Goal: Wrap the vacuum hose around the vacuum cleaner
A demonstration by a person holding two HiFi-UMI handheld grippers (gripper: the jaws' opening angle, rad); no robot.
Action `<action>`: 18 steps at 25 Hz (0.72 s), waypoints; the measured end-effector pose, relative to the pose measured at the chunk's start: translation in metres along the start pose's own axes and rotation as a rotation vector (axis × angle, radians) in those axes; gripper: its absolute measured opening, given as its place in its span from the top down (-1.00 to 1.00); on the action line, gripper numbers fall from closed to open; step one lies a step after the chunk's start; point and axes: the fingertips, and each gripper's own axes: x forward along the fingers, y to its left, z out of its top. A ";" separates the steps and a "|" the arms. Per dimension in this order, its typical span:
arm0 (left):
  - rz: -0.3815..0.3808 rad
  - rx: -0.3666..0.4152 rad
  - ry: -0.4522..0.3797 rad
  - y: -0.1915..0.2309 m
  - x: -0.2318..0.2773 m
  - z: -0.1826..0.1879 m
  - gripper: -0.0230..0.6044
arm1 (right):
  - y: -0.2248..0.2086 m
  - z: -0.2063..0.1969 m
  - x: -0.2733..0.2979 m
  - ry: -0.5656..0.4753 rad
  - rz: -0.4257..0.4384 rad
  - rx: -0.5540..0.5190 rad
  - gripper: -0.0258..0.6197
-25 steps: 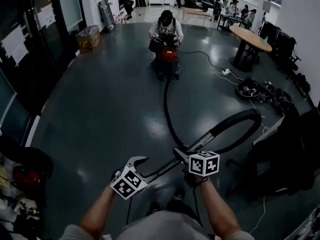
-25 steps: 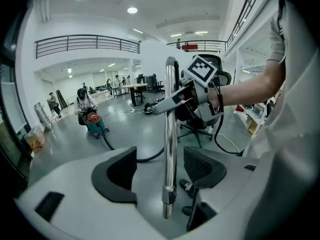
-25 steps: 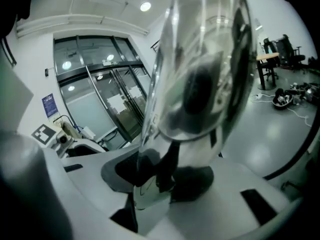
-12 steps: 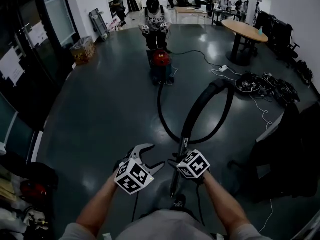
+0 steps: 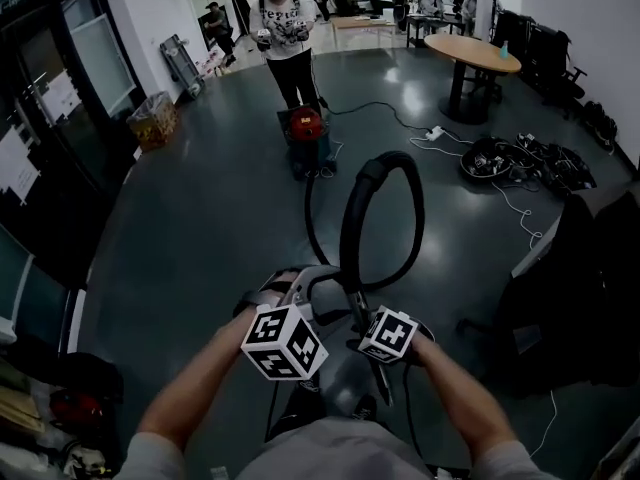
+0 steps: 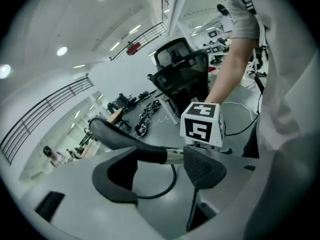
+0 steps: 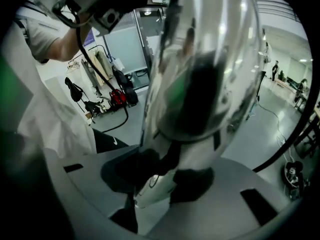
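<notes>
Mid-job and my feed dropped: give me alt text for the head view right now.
Seen from above, the right claw grips the vacuum hose at its stiff end, while the open left claw is close beside it. The black hose arches up, loops back and trails over the dark floor to a red vacuum cleaner, where another person stands.

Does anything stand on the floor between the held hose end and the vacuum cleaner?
Nothing visible: only the hose itself crosses the floor to the vacuum cleaner. A person stands right behind it; cables lie off to the right.
</notes>
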 end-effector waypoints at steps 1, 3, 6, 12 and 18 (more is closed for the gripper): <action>-0.038 0.055 -0.017 -0.001 0.007 0.011 -0.02 | -0.003 -0.006 0.000 0.023 -0.005 -0.001 0.47; -0.110 0.162 -0.051 -0.003 0.020 0.031 -0.02 | -0.009 -0.016 0.000 0.061 -0.016 0.011 0.47; -0.212 0.298 -0.059 -0.008 0.048 0.036 -0.02 | -0.015 -0.026 0.002 0.086 -0.033 0.061 0.47; -0.362 0.467 -0.044 -0.003 0.080 0.013 -0.02 | -0.034 -0.033 0.001 0.108 -0.129 0.218 0.47; -0.444 0.565 -0.074 0.020 0.105 -0.028 -0.01 | -0.057 -0.019 0.009 0.060 -0.181 0.391 0.47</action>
